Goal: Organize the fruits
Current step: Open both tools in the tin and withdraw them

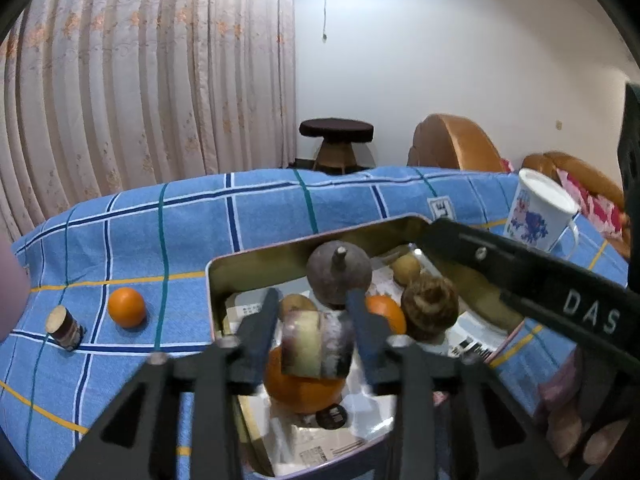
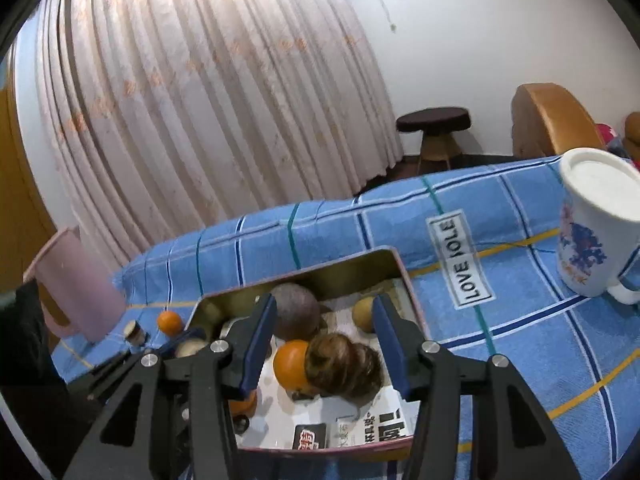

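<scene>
A glossy metal tin (image 2: 404,276) lined with printed paper is seen on checked woven cloth (image 2: 520,320); beside it, a glazed mug (image 2: 592,236).

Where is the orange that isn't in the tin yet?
In the left wrist view, the loose orange sits on the blue checked cloth, left of the metal tin and just right of a small cut sugarcane piece.

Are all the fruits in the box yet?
Not yet. Several fruits already sit in the tin, including an orange. The left gripper holds a sugarcane piece over it. Another orange and cane piece wait on the cloth. The right gripper is open.
</scene>
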The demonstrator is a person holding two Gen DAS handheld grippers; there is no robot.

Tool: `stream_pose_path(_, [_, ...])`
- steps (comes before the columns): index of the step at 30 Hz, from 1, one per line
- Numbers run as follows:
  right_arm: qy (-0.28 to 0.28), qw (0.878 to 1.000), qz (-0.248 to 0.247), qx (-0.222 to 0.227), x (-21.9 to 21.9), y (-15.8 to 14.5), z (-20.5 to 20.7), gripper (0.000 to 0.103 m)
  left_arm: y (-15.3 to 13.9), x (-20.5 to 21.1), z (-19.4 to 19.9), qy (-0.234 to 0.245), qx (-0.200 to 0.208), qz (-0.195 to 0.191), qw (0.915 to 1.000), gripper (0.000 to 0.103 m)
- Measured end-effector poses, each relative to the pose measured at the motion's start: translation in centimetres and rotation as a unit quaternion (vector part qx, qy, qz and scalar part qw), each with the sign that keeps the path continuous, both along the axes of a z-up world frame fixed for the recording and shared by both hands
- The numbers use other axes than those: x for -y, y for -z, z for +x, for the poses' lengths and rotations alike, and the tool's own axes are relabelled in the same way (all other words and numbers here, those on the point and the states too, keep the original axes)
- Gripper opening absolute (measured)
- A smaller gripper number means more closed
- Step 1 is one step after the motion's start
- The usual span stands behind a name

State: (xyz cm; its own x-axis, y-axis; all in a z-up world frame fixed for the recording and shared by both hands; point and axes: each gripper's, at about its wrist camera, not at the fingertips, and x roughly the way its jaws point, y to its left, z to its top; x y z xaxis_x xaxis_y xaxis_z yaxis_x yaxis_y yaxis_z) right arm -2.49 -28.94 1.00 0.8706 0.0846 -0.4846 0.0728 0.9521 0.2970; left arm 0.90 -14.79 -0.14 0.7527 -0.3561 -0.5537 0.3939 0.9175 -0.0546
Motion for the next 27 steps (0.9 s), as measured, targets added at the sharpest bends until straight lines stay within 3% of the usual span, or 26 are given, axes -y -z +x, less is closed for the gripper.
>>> stream_pose_path(1, [0.007, 1.000, -0.001, 0.005, 0.1, -0.1, -0.2, 0.058, -0.1, -0.2, -0.2, -0.006, 0.002, -0.004, 1.0000, 0.090])
stream_pose_path(2, [0.015, 1.000, -0.003, 0.010, 0.2, -0.2, -0.3, 0.065, -0.3, -0.3, -0.4, -0.015, 0.007, -0.007, 0.9998, 0.103])
stream_pose_path(6, [0.036, 0.999, -0.017, 0.029, 0.4, -0.5, -0.8, 0.068, -1.5, -0.9, -1.4, -0.026, 0.046, -0.014, 0.9985, 0.103])
stream_pose_path(16, [0.099, 0.987, -0.108, 0.068, -1.1, -0.8, -1.7, 0.069, -1.7, -3.0, -0.6, -0.080, 0.056, -0.002, 0.9952, 0.103])
stream_pose_path(27, [0.123, 0.979, -0.133, 0.095, -1.7, -1.2, -2.7, 0.069, -1.8, -5.6, -1.0, -0.126, 0.099, 0.016, 0.9870, 0.103])
